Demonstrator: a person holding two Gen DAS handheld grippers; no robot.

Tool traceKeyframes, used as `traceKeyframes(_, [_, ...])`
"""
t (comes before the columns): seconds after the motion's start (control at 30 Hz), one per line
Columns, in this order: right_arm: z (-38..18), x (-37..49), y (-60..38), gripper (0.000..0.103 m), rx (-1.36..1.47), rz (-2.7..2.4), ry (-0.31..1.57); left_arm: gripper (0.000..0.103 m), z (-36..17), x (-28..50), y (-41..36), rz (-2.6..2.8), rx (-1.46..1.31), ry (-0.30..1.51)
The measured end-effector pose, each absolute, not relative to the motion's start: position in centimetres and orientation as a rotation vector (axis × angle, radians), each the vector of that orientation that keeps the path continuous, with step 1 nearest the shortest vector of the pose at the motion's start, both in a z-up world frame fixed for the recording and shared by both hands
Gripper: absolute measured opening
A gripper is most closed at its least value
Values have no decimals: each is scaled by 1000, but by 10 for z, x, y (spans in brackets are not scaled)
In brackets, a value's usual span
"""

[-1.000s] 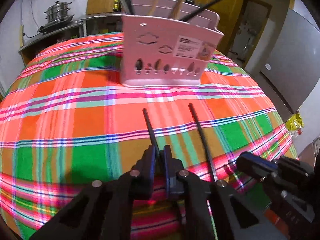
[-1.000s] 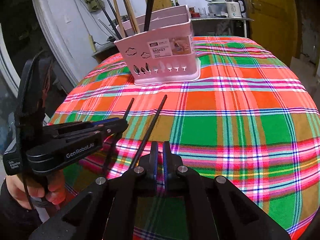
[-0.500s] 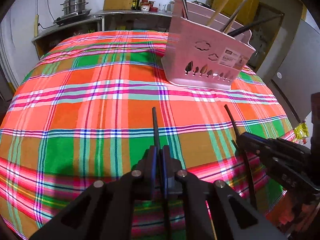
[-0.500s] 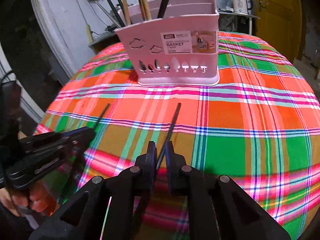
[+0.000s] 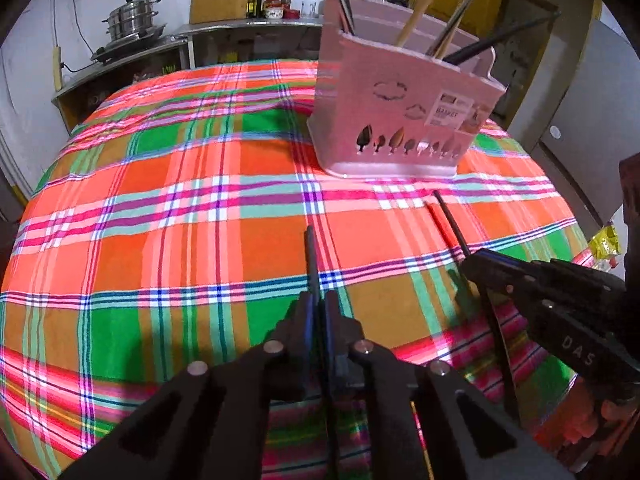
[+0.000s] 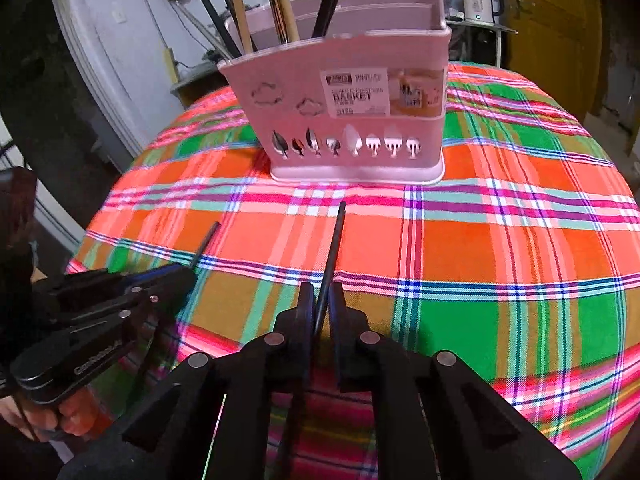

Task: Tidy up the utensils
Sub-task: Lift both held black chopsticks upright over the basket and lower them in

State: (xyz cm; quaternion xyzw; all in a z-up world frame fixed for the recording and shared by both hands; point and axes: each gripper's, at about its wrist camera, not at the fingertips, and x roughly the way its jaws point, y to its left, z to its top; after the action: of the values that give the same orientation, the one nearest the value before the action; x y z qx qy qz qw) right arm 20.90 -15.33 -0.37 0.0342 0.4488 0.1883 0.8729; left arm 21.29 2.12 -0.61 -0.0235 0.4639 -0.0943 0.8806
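**Ana:** Checked cloth [image 5: 168, 208] covers the whole round table, orange, green and pink, with a kitchen counter at the upper left of the left view and a yellow door at the upper right of the right view. Where do the sticks stand?

**Ben:** Each claw has one. The left gripper [image 5: 318, 312] is clamped on a black chopstick [image 5: 311, 260], low in the middle of its frame, tip pointing up the frame over the cloth. The right gripper [image 6: 322, 304] is pressed on the second chopstick [image 6: 333, 248], whose tip ends just short of the pink basket [image 6: 352, 140]. Its jaws have just been closing a little, with the stick between them.

**Ana:** How will they handle?

**Ben:** Light, stiff and thin, I'd judge, and smooth enough to swivel or slip in the pads. The right one already sits slightly slanted. Both are held near one end, so the long free part may swing; a grip nearer the middle would be steadier.

**Ana:** Room to move?

**Ben:** Bare cloth lies between both tips and the basket. Other sticks lean out of its left compartments in the right view; the right side looks free. The grippers are near each other, and the table's edge curves off close at lower left.
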Motion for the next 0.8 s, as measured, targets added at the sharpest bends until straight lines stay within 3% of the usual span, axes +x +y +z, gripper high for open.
traceKeyframes(0.6, [109, 168, -169, 5, 95, 452, 621, 5, 124, 179, 28, -265, -66, 663])
traceKeyframes(0.8, [119, 164, -174, 5, 101, 445, 578, 5, 139, 175, 26, -282, -62, 616])
